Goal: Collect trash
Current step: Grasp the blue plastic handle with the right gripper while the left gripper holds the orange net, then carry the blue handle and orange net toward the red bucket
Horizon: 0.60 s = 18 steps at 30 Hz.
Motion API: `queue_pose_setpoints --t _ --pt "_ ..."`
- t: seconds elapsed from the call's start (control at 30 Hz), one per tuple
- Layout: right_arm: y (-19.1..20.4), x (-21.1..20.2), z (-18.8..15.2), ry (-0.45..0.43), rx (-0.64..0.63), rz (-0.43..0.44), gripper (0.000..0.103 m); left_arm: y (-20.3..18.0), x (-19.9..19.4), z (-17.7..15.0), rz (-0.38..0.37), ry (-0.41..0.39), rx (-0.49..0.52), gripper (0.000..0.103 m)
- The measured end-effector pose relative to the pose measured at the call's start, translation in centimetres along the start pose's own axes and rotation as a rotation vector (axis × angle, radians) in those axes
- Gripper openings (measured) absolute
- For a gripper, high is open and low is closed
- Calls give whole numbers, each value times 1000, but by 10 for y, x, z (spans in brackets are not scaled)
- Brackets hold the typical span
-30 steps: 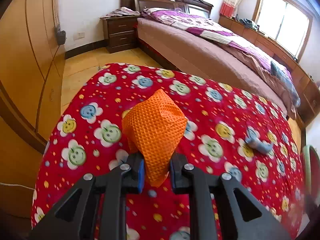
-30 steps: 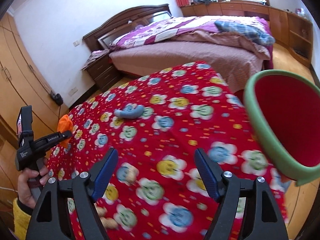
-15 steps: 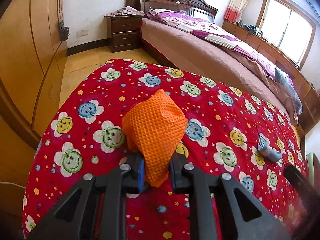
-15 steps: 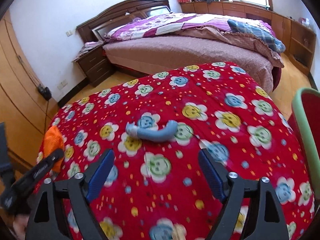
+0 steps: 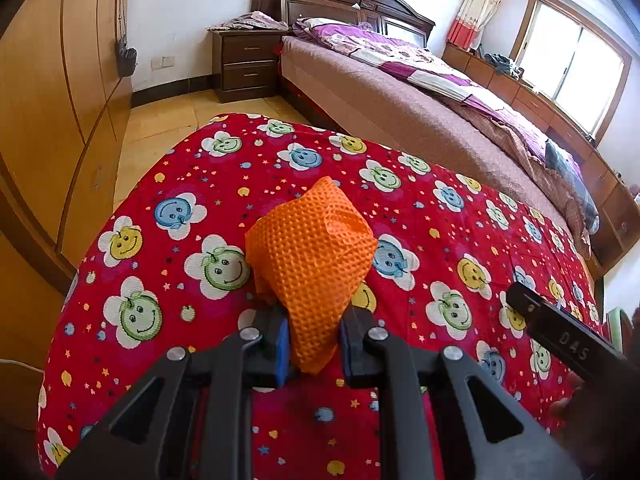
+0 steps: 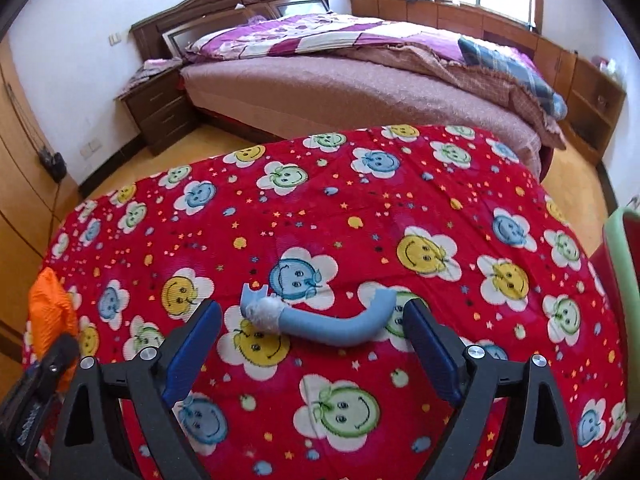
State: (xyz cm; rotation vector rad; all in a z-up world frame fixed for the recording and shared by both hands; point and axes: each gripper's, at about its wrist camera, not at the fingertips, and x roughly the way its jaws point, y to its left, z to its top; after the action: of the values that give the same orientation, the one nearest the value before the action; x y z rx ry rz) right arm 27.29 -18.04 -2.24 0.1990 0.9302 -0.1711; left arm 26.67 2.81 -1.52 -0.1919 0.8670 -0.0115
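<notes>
- Clamping orange cloth (image 5: pixel 312 256) in left gripper (image 5: pixel 312 344), jaws pinching it.
- Straddling blue tube (image 6: pixel 320 320) with right gripper (image 6: pixel 312 344), jaws apart.
- Risking tube rolling away or red blanket (image 6: pixel 400 200) snagging.

A bed (image 6: pixel 360 92) is standing at twelve o'clock beyond the red flowered cloth (image 6: pixel 320 220); a nightstand (image 6: pixel 160 114) is sitting at ten o'clock.

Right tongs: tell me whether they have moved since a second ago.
Yes. The right tongs have swung away from the green-rimmed bin and closed in on the blue curved piece, which now lies between their open blue pads.
</notes>
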Motion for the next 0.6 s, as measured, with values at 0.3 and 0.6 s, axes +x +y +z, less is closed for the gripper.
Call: queue_pose_setpoints --t 0.3,0.6 --pt "-3 -3 -3 -28 -2 -4 77 2 0 -1 -3 0 -2 19" --pt "-16 -33 -12 -40 27 90 77 0 -1 0 -13 -4 -3 19"
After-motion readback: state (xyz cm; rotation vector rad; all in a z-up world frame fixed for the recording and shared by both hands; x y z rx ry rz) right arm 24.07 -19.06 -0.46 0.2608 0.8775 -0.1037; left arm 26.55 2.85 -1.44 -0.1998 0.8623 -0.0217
